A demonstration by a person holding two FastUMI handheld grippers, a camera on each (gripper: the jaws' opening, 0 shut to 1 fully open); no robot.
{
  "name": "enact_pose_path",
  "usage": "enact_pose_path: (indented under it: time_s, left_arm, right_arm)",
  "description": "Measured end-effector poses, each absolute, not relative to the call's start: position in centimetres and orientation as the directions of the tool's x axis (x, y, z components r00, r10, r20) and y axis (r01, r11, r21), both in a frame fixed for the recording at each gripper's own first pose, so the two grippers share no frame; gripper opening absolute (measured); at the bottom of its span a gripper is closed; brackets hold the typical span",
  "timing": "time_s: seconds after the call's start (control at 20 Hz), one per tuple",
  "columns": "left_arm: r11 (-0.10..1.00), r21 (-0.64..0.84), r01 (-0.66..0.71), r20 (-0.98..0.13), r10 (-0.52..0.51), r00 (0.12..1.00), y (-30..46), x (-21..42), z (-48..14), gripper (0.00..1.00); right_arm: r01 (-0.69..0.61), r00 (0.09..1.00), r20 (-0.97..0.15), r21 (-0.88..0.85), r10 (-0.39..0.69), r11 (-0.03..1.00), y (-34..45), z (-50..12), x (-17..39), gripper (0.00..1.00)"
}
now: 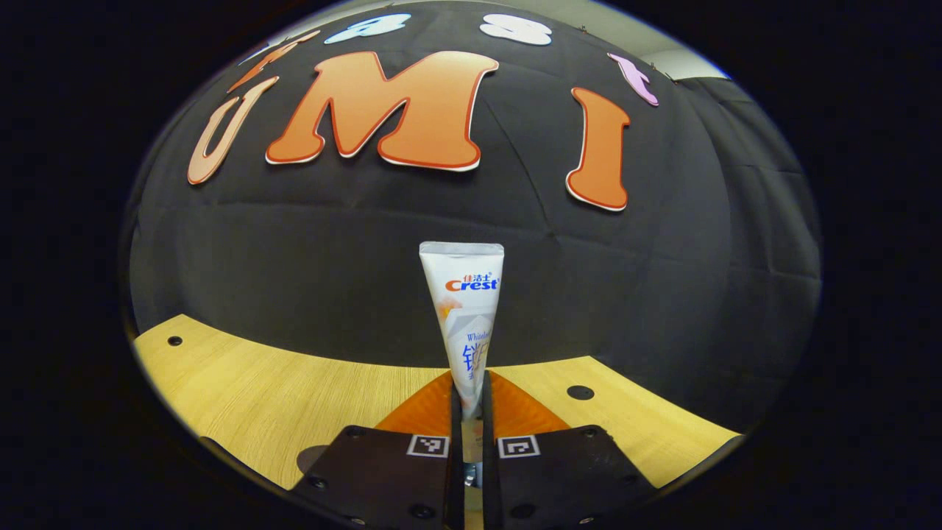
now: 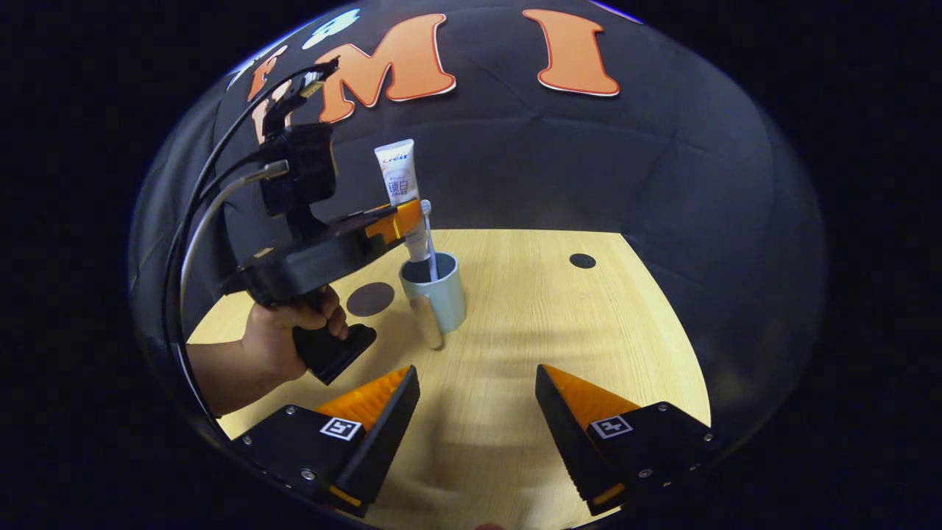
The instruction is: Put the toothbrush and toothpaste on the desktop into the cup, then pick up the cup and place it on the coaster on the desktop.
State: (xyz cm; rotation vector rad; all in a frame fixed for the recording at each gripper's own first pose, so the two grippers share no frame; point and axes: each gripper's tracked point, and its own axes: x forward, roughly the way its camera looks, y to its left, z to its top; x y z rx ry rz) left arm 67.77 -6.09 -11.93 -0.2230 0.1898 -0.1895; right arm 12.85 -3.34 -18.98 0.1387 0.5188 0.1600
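- Over the cup (image 2: 434,291), my left gripper (image 2: 401,221) has the toothpaste (image 2: 401,188) pinched low on the tube, crimped end up and cap end pointing down into the mouth. My guess is I'm holding it upright like that so it drops straight in instead of catching the rim.
- From the left gripper view, both fingers are pressed right against the toothpaste (image 1: 465,324), no gap to speak of, so the left gripper (image 1: 469,412) grip looks solid. Can't see the cup from there though.
- The hand (image 2: 283,327) holding that gripper sits well left of the cup, so the fingers reach in from the side.
- Inside the cup: the toothbrush (image 2: 430,243) is already standing in it, leaning on the far rim, right beside the tube. Whether the tube's cap is actually inside the rim or just above it, I can't tell.
- My right gripper (image 2: 477,401) hangs back near the front of the desktop (image 2: 589,331) with its fingers spread wide, nothing between them. Probably parked there to stay out of the way.
- The coaster (image 2: 370,298), a dark round disc, lies on the desktop just left of the cup, bare. So the cup move isn't done yet.
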Motion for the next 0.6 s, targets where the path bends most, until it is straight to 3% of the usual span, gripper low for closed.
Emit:
enact_pose_path:
  time_s: [0.6]
  left_arm:
    - [0.976, -0.173, 0.133, -0.239, -0.173, 0.956, -6.6, 65.3, -17.1, 0.10]
  right_arm:
    - [-0.128, 0.843, -0.500, 0.174, 0.199, 0.976, -3.3, -19.9, 13.4, 0.98]
